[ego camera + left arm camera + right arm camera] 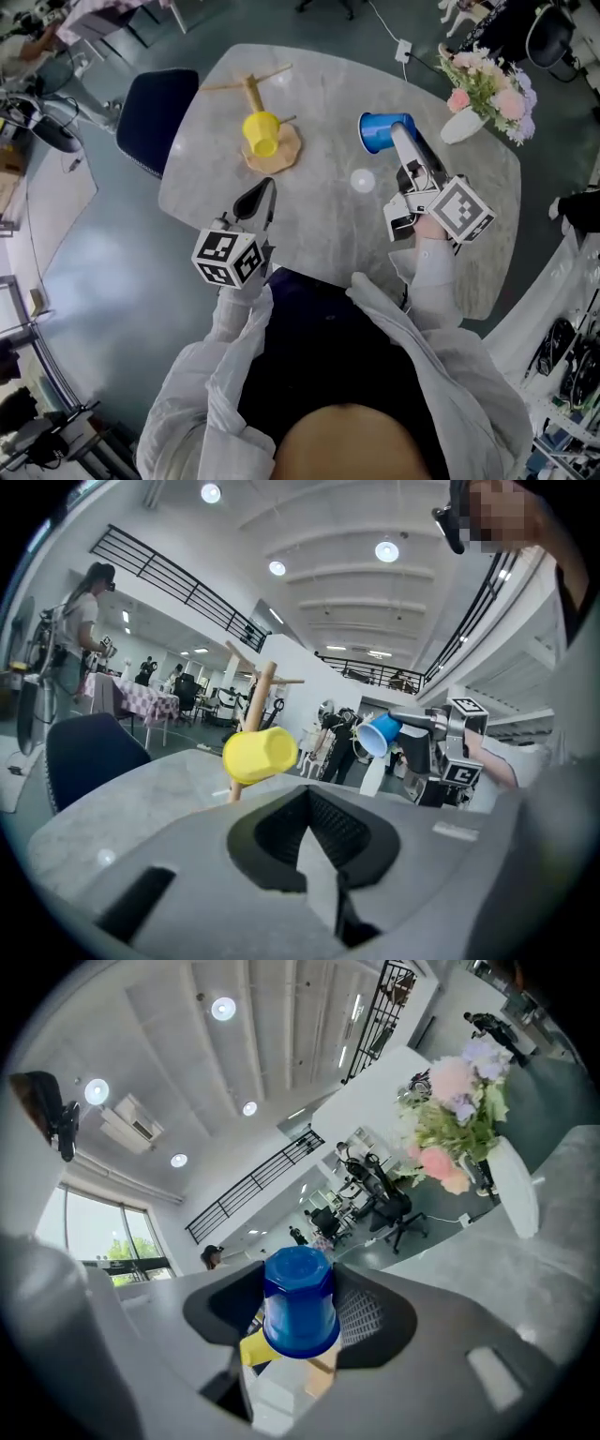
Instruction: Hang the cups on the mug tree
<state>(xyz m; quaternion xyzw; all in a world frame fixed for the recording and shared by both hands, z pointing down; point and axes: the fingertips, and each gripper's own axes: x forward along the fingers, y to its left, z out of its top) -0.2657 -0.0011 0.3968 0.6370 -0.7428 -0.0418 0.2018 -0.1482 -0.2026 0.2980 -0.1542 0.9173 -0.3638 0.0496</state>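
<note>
Nearest the head camera are the person's white sleeves (234, 323), and from them the two tools reach out over the grey table (319, 230). Above its near edge the left gripper (263, 194) hovers with its jaws drawn together and nothing between them, pointing roughly at the mug tree (251, 92). That wooden tree stands on its flat base toward the far left of the table, and a yellow cup (262, 133) already hangs from one of its lower pegs. Off to its right, well apart from it and raised off the table, is the blue cup (378, 132), clamped by its sides between the jaws of the right gripper (397, 137). The coming move turns on how this cup lies. Its long axis runs about level and crosswise to the jaws, with the open mouth turned left toward the tree and the closed bottom turned away. So the tree lies straight ahead of the mouth, and the right gripper, not the left, is the one placed to carry the cup over. Bare pegs stick out near the top of the post, though it is hard to tell which of them slants toward the cup. By this showing, one cup is hung and the blue one is not yet.
</note>
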